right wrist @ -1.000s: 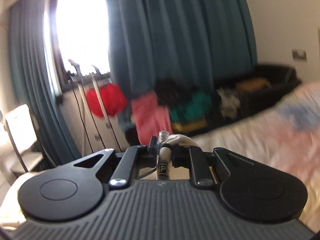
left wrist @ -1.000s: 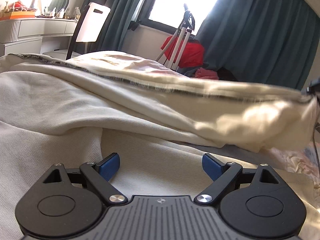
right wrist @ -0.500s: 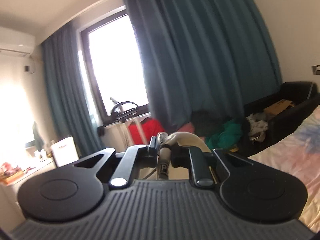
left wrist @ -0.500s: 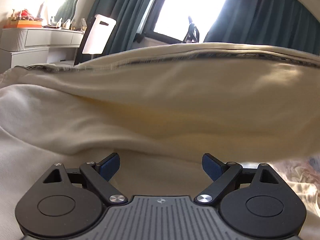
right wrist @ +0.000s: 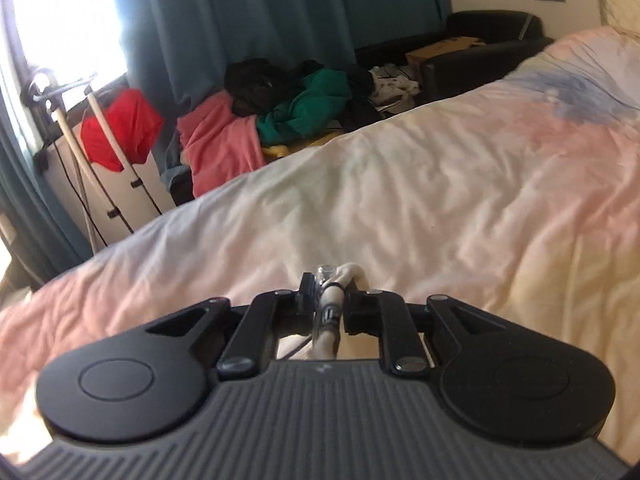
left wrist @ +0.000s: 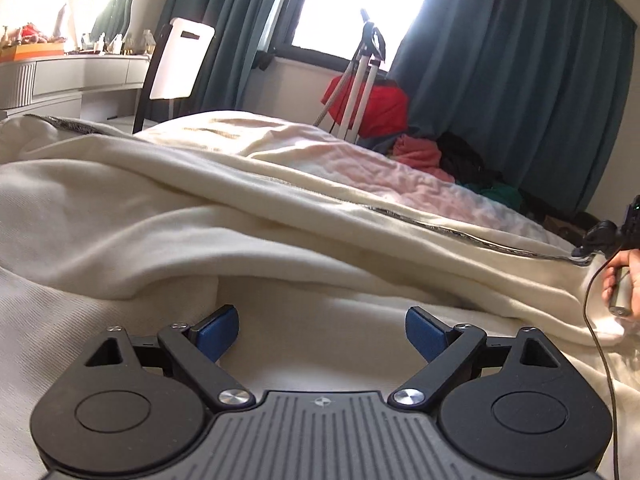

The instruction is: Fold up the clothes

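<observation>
Left-wrist view, near to far: the left gripper [left wrist: 322, 334] rests low over the cream garment [left wrist: 160, 216] with its two blue pads [left wrist: 218, 330] spread and empty, apparently steadying the lower layer for the fold; at three o'clock a hand [left wrist: 622, 280] brings the right gripper [right wrist: 330, 288] to the zipper edge [left wrist: 460, 234]; its jaws are pressed together on a bunch of cream cloth, carrying one flap across; beyond lies one pastel bed [right wrist: 460, 184]; at eleven o'clock, one white chair [left wrist: 180, 64].

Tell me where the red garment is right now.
The red garment hangs on the white stand below the window, left of the pink and green clothes pile, beyond the bed's far edge in both wrist views.
</observation>
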{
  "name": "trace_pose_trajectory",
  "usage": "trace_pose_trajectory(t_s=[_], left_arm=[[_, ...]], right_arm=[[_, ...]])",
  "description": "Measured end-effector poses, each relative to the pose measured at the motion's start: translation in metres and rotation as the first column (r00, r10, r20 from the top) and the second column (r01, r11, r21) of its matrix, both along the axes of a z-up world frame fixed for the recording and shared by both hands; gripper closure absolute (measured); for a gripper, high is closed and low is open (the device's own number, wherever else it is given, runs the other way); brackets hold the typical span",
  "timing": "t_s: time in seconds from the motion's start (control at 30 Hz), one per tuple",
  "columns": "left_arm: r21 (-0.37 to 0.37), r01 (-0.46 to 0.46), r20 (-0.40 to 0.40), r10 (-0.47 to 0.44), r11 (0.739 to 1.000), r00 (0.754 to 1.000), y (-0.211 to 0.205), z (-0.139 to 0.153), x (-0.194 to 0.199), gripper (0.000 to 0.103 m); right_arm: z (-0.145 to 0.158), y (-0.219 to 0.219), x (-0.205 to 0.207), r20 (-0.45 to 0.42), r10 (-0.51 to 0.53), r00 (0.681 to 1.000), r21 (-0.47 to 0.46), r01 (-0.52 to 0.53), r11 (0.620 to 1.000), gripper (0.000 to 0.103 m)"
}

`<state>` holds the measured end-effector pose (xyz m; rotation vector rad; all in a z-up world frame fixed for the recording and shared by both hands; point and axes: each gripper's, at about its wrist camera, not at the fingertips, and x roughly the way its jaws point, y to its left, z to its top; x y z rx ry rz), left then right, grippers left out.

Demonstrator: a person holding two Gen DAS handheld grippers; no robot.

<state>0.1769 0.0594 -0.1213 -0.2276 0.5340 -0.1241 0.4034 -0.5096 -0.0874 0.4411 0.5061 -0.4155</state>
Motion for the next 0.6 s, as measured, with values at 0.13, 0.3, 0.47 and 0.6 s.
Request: trace_pose_trajectory(t_s=[0.13,0.3,0.47,0.6], left_arm=[[0.029,0.015,-0.003,-0.015,0.999,1.000,-0.004,-0.004,0.005,0.008],[0.045,0.022,0.004,-0.022,0.999,1.000,-0.008,-0.003,0.006,0.008],[0.072,0.011,-0.007,-0.011,0.997,1.000,-0.014,0.000,0.005,0.008],[0.048,0.008,-0.018,-0.008,0.999,1.000,-0.012,0.005,-0.004,0.008]], right_arm=[[0.000,-0.015,-0.011,0.061,0.004,0.998,0.083,-0.009,0.997,0.032],[0.022,-0.023,-0.046,0.141,-0.032,0.990,0.109,0.016,0.994,0.016],[0.033,-0.008,-0.129,0.181,-0.118,0.977,0.208,0.079,0.975,0.016],[0.019,0.010,-0.187,0.177,-0.175,0.969,0.353,0.103,0.930,0.015]])
